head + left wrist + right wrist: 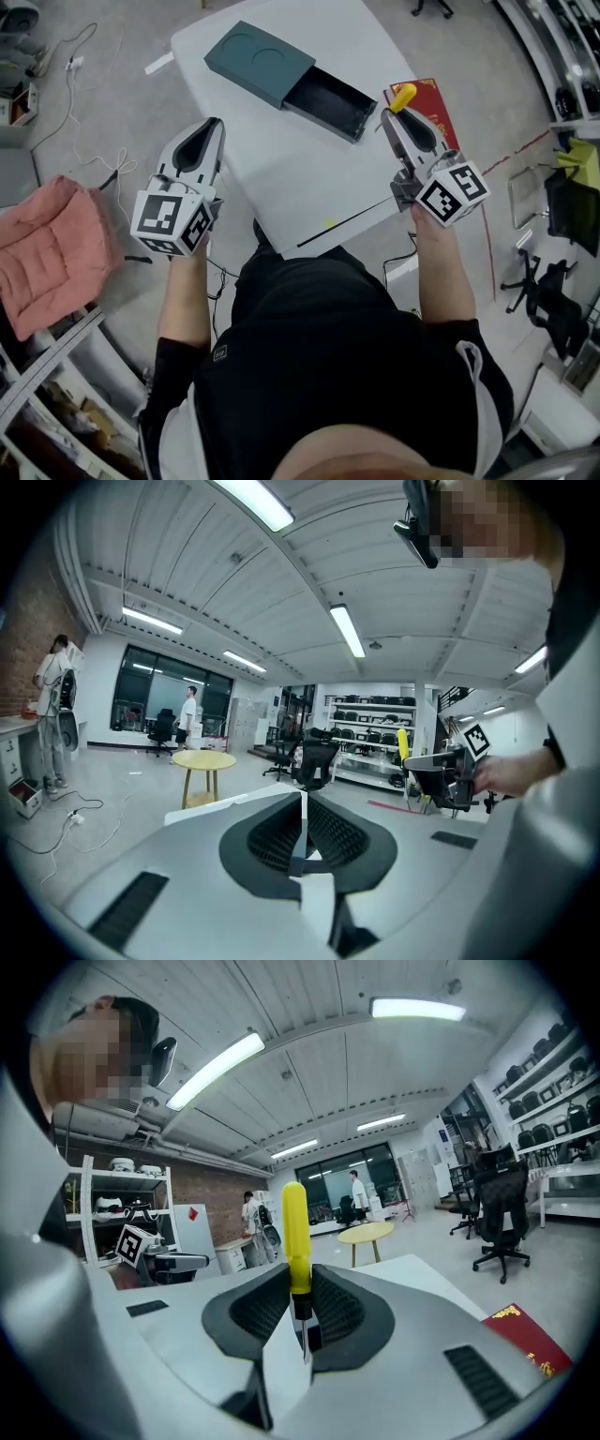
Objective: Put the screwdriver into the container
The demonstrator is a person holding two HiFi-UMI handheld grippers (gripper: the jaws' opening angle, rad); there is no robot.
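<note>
A dark green container lies at the far side of the white table, its black drawer pulled out to the right. My right gripper hovers just right of the drawer, shut on a screwdriver with a yellow handle. In the right gripper view the screwdriver stands upright between the jaws of the right gripper, its metal tip pointing back toward the camera. My left gripper is off the table's left edge; in its own view the left gripper is shut with nothing in it.
A red booklet lies by the table's right edge. On the floor at the left are a pink cushion and cables. An office chair stands at the right. A round yellow table and people are farther off.
</note>
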